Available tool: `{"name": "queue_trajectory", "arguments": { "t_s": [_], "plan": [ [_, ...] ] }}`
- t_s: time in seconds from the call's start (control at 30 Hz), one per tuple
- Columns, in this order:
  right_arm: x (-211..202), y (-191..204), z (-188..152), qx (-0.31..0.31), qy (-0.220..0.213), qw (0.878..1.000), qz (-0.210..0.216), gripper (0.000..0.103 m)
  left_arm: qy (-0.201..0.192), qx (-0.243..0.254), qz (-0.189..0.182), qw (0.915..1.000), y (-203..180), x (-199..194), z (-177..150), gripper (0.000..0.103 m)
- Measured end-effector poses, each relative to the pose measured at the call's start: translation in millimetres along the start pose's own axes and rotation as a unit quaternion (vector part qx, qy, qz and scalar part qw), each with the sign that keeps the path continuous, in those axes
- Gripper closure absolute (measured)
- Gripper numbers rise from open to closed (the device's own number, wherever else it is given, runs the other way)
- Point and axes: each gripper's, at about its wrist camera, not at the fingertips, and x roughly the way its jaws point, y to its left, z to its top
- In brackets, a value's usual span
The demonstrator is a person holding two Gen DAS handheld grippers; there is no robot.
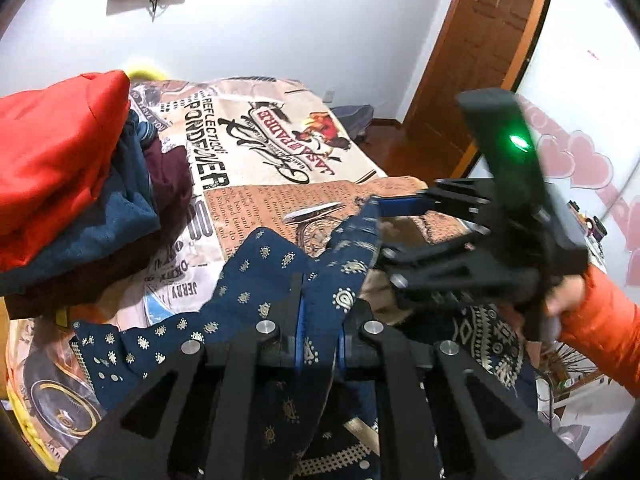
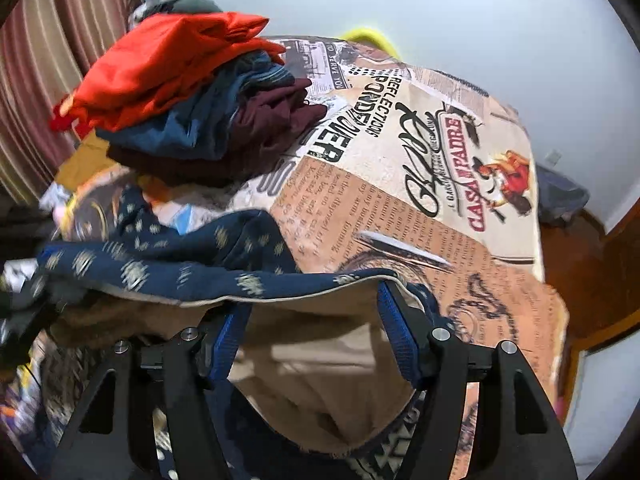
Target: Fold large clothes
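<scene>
Looking along the left tongs [image 1: 318, 312], the left wrist view shows the two blue-padded fingers pressed nearly together on a fold of the navy patterned garment [image 1: 256, 280], which rises from the printed cloth [image 1: 280, 152] covering the table. To the left sits a pile of folded clothes [image 1: 76, 192] (red on top, then blue, then maroon). On the right, the right tongs [image 1: 400, 216] reach over the same garment, carried by a hand [image 1: 564, 300] in an orange sleeve [image 1: 600, 328]; a green light glows on the body of that tool. In the right wrist view, the right tongs [image 2: 316, 320] stand spread, with the garment's navy edge [image 2: 200, 264] draped across both fingertips and its tan inner side hanging between the fingers; whether the pads press on it cannot be told. The folded pile [image 2: 192, 92] lies beyond, at the upper left of the printed cloth [image 2: 400, 200], and a striped curtain [image 2: 48, 60] hangs at the far left.
</scene>
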Motion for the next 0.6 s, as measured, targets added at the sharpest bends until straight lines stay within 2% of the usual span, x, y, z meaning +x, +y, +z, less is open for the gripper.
{"name": "queue_trajectory", "arguments": {
  "t_s": [0.03,0.1,0.17,0.2,0.4,0.6],
  "plan": [
    [0.1,-2.7,0.4,0.013,-0.003,1.000,0.013,0.042,-0.001,0.002,0.001,1.0000,-0.8,-1.8,-1.0,0.092],
    [-2.8,-4.6,-0.5,0.034,-0.011,0.999,0.033,0.052,-0.005,0.007,0.004,1.0000,-3.5,-6.7,-3.3,0.092],
    [-9.1,-2.0,-3.3,0.041,-0.019,0.998,0.050,0.090,-0.008,0.008,0.004,0.9999,-4.4,-12.0,-5.6,0.092],
    [-12.0,-0.8,-5.0,0.044,-0.019,0.997,0.056,0.096,-0.009,0.008,0.005,0.9999,-4.6,-13.7,-6.4,0.092],
    [-50.3,7.9,-24.1,0.052,-0.049,0.995,0.073,0.098,-0.014,-0.004,0.013,0.9998,-7.6,-33.0,-17.9,0.092],
    [-99.0,31.5,-51.2,0.029,-0.072,0.994,0.072,0.099,-0.009,-0.021,0.003,0.9997,-8.3,-52.8,-39.7,0.092]
  ]
}}
